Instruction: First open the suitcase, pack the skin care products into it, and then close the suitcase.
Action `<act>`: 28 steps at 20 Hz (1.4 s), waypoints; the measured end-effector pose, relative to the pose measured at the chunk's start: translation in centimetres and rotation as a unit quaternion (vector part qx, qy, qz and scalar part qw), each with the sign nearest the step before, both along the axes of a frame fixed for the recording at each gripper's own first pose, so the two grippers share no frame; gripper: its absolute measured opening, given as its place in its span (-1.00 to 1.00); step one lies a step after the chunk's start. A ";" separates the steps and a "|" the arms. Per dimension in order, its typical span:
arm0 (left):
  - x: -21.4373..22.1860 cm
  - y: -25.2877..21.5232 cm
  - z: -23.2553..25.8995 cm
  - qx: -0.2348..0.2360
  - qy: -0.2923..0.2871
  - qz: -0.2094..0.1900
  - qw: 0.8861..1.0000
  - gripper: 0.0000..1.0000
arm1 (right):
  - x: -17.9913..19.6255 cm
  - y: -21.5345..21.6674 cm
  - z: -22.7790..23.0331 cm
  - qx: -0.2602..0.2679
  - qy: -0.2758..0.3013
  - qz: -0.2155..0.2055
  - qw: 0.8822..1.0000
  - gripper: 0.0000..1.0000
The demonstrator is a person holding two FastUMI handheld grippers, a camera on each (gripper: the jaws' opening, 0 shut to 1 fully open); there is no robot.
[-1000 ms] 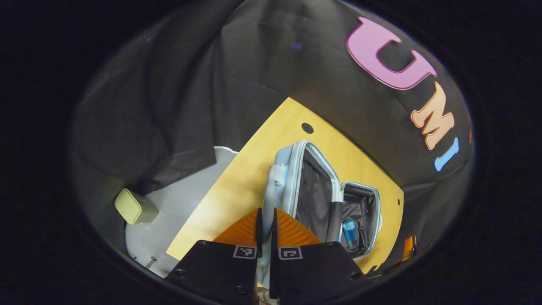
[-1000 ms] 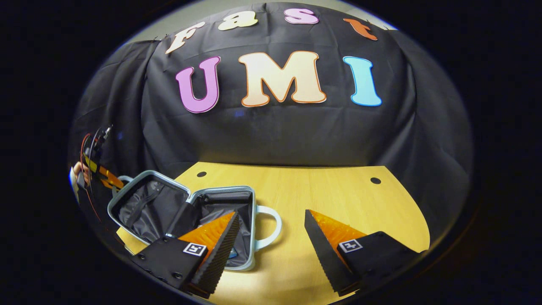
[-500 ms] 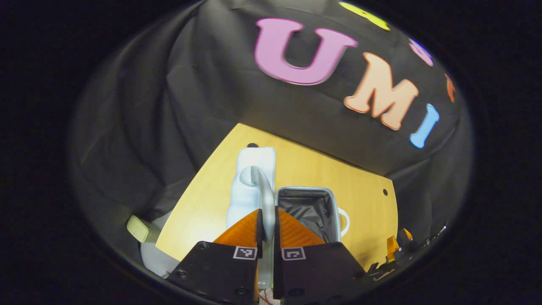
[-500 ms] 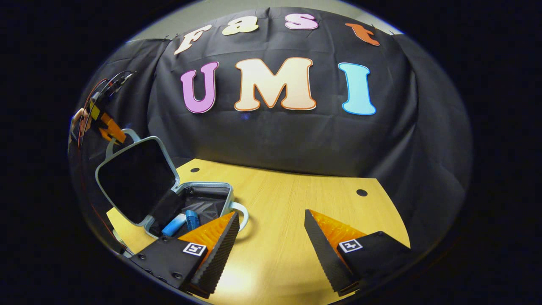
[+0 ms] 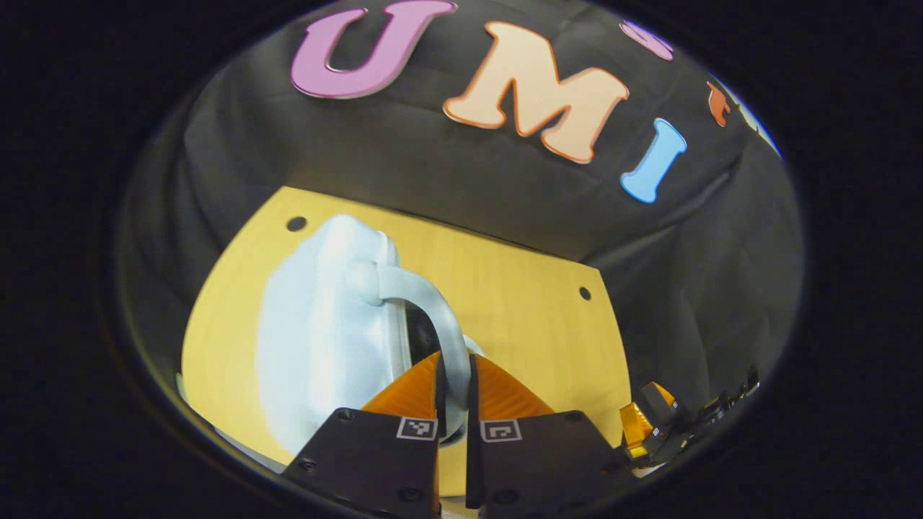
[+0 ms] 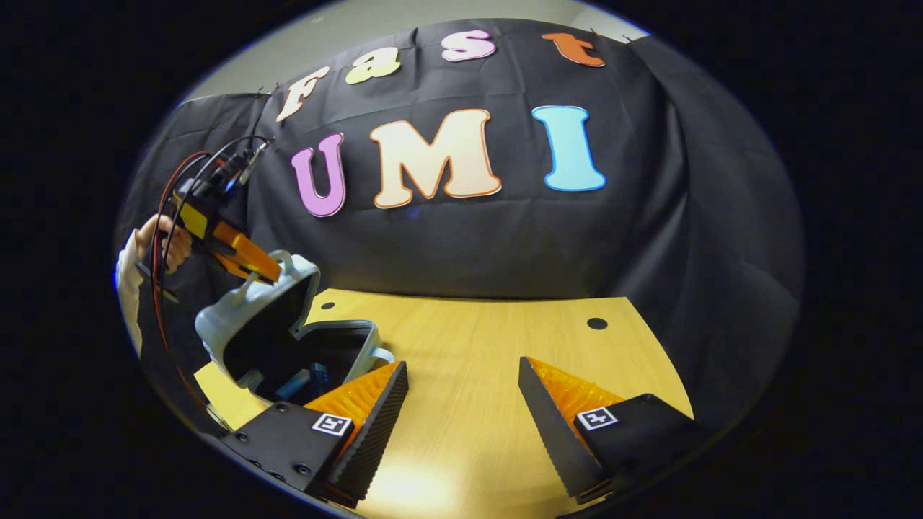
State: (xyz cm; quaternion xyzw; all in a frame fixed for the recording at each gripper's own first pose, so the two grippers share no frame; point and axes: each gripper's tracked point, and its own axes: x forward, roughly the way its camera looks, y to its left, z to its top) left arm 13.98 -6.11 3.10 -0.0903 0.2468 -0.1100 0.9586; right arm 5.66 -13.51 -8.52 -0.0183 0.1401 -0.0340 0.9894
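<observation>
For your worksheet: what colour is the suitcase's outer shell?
Pale blue; the suitcase shows best in the left gripper view.

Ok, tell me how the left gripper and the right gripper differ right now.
The left gripper has its jaws shut on the pale blue suitcase lid's handle; the right gripper has its jaws wide apart, holding nothing. The left gripper is raised beside the black cloth, carrying the half-lowered lid; the right gripper hovers low over the bare wooden table. Both have ridged orange fingers on black mounts.

Left gripper (image 5: 454, 375) jaws clamped on suitcase lid handle (image 5: 425, 303), wooden table (image 5: 519, 288)
</observation>
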 end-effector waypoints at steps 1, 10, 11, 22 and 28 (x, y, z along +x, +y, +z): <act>0.8 -1.1 -1.5 0.004 0.012 -0.006 1.000 -0.85 | -0.4 -0.8 0.1 0.000 -0.001 -0.006 1.000 0.94; 6.2 -5.8 -13.6 0.116 0.124 0.007 0.985 -0.85 | -2.7 -5.4 -0.5 0.021 -0.003 -0.062 0.998 0.96; 6.1 -5.9 -14.0 0.126 0.131 0.009 0.983 -0.85 | -2.9 -5.6 -0.4 0.023 -0.005 -0.064 0.998 0.95; 2.6 -7.9 -11.9 0.178 0.074 -0.021 0.981 -0.29 | -2.1 -4.5 2.0 0.026 -0.032 -0.057 0.998 0.96; -0.9 -8.5 -9.0 0.226 -0.004 -0.014 0.974 0.41 | -2.5 -2.7 2.7 0.027 -0.036 -0.038 0.998 0.95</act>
